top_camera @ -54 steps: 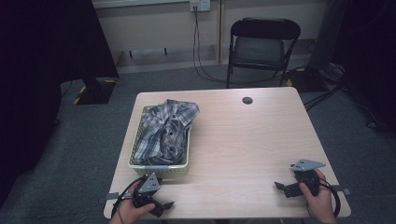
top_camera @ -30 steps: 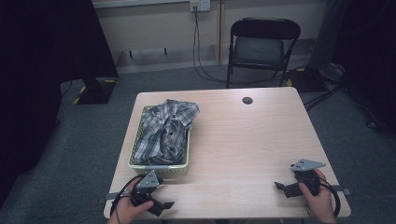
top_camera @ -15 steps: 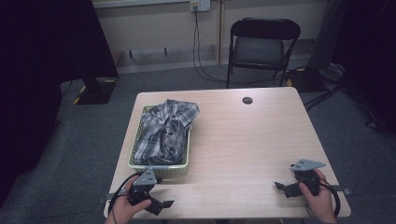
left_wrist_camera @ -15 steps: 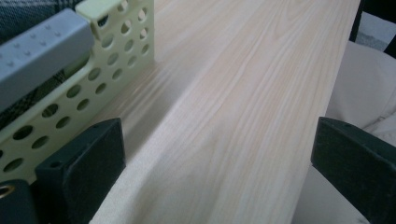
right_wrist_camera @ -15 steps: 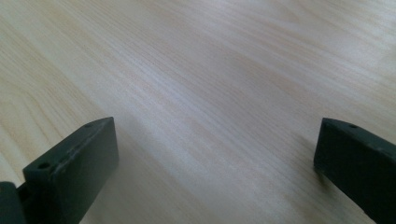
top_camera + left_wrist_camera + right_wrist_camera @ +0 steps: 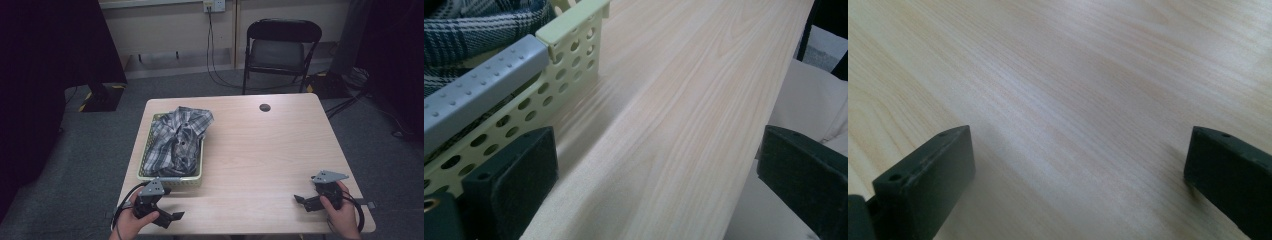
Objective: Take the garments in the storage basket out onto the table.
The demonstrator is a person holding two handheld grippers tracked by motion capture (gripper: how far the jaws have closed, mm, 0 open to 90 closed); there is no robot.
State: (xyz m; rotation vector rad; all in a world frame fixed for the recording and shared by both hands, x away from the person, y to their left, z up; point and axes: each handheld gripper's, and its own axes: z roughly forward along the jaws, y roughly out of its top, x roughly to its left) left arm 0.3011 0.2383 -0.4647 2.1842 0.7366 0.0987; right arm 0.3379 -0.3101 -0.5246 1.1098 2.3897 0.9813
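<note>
Low in the high view, the picture's bottom edge cuts off both forearms, so only the person's hands show behind the basket (image 6: 171, 178). The left hand-held gripper (image 6: 172, 216) has its jaws partly masked by its own body there. In the left gripper view, the basket's wall runs out past the left edge, and the plaid shirt (image 6: 479, 27) inside the basket is clipped at the top corner, its folds unreadable. Both black jaws are cut by the frame's bottom and sides. Far beyond the basket, a small dark disc (image 6: 264, 107) on the bench (image 6: 260, 150) is too small to identify.
</note>
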